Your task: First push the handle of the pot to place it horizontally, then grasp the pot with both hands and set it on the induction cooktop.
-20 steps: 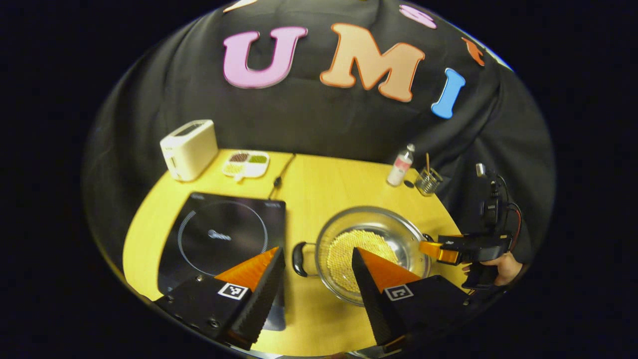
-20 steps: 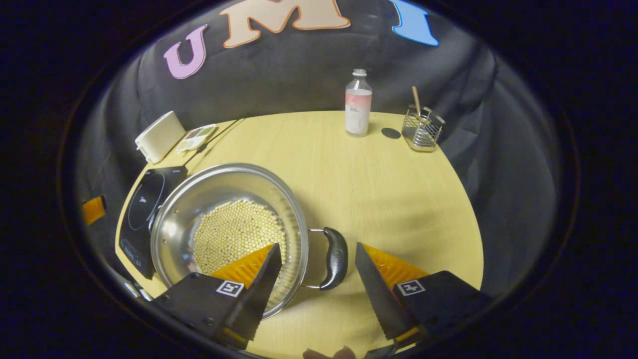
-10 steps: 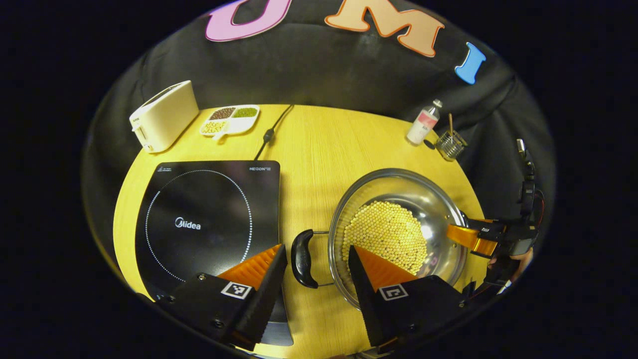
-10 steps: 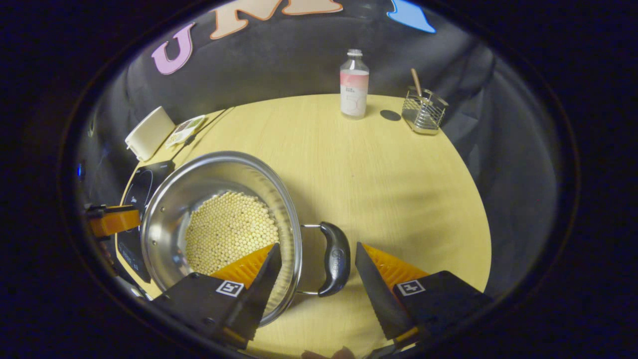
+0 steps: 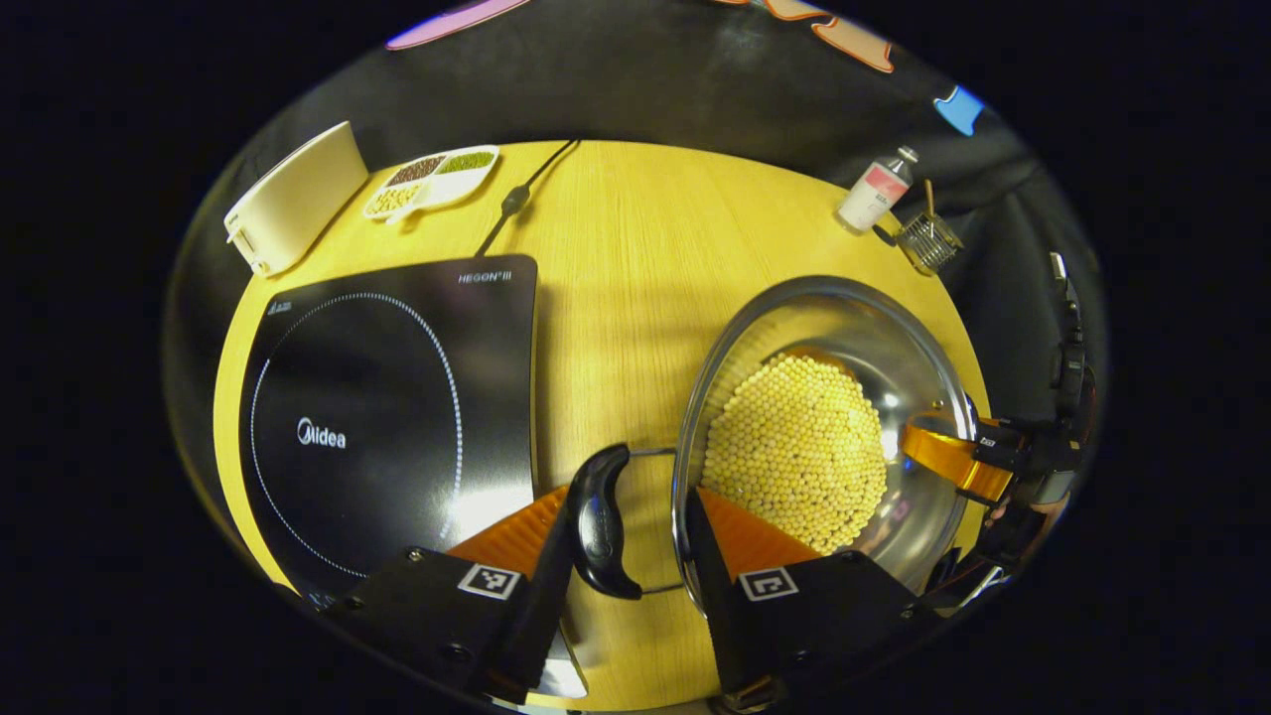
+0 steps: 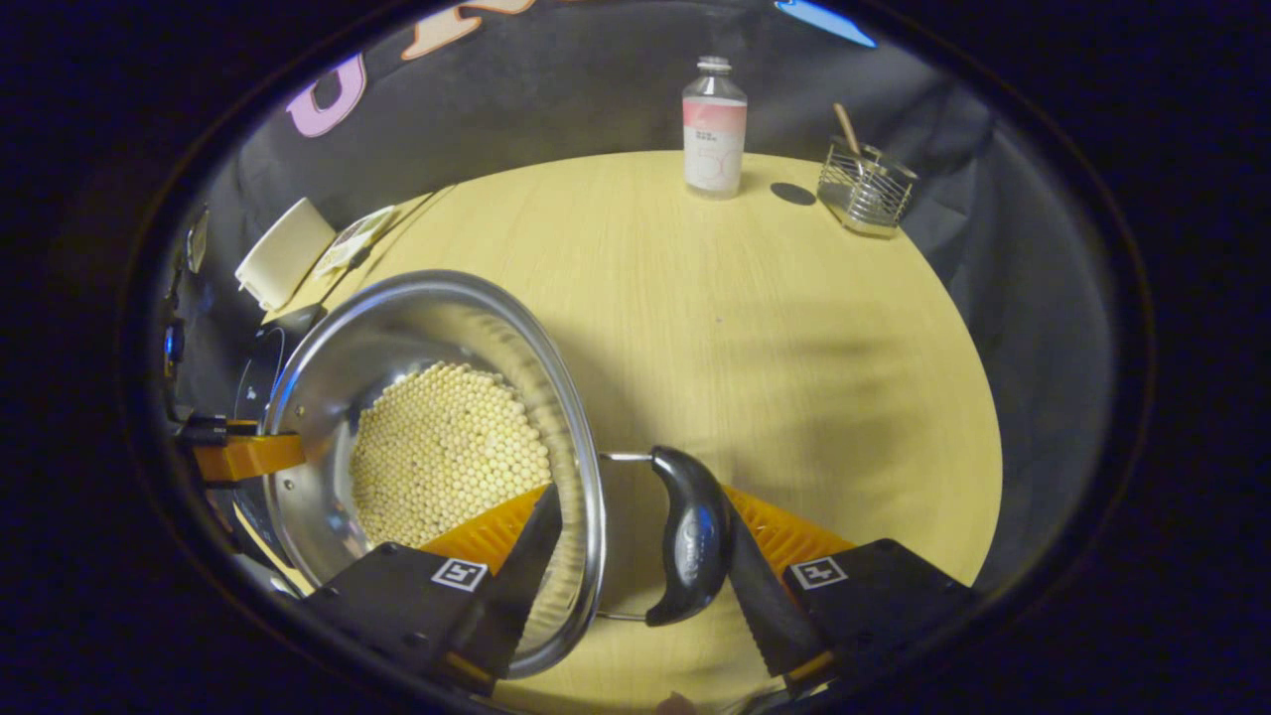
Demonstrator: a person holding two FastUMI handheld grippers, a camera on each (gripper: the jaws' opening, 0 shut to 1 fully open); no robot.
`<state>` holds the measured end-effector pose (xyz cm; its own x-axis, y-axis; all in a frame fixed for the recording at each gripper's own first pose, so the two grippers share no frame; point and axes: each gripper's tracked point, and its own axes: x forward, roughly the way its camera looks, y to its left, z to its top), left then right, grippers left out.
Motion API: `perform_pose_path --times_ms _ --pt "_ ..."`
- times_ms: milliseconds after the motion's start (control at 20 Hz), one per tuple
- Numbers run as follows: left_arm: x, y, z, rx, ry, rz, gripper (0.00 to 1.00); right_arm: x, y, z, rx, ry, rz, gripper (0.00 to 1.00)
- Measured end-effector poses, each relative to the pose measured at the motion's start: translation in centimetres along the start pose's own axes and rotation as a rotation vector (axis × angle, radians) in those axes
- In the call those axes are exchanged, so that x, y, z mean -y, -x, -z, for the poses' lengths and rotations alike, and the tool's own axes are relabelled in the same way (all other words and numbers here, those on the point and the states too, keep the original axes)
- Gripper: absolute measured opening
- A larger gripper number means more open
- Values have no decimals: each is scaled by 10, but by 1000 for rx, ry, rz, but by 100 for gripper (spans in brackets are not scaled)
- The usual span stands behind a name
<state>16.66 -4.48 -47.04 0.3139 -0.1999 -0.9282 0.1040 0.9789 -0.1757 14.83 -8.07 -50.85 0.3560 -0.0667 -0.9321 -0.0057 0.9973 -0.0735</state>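
We see the pot (image 5: 844,397), a steel one with a layer of pale yellow beads (image 5: 799,452) in its bottom, standing on the yellow table (image 5: 616,258) at about 3 o'clock from the induction cooktop (image 5: 387,417), apart from it and not yet on it. In the left gripper view, the left gripper (image 5: 624,571) has its jaws wide apart, straddling the pot's black left handle (image 5: 599,521); one finger lies against the handle on its cooktop side, the other sits at the pot's rim, so the handle is bracketed but not clamped. At 3 o'clock across the pot, the other gripper's orange finger reaches to the far rim. In the right gripper view, the right gripper (image 6: 640,566) is likewise open, with the pot's black right handle (image 6: 690,536) between its fingers: the outer finger touches the handle, the inner finger rests at the pot wall. At 11 o'clock of the table stand a white toaster (image 5: 293,199) and a divided dish (image 5: 432,182) of grains; at 1 o'clock, a bottle (image 6: 713,129) and a wire holder (image 6: 864,184) sit near each other.
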Motion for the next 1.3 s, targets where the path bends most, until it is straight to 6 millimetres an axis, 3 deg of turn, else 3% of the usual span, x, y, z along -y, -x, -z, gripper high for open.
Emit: perform_pose_path --times_ms 50,200,700,850,900,1050,1100,1300 --pt "1 -4 -1 -11 -20 -5 70 1 -3 2 -17 -13 1 89" --pt "2 -7 -4 -32 -64 -16 65 -3 -16 15 -75 -37 -13 77" --pt "3 -4 5 -67 4 -41 64 0 -3 15 -146 -109 -71 67" --pt "5 -3 13 -80 60 -27 61 0 -1 15 -153 -120 -102 55" --pt "6 -1 17 -81 82 -21 62 2 4 15 -143 -107 -102 61" --pt "12 18 19 -51 91 -13 60 0 19 17 -129 -106 -118 62" --pt "14 27 19 -37 86 -16 60 -2 22 16 -128 -110 -125 55" --pt "3 55 13 4 84 -47 60 -19 42 11 -108 -124 -171 55"
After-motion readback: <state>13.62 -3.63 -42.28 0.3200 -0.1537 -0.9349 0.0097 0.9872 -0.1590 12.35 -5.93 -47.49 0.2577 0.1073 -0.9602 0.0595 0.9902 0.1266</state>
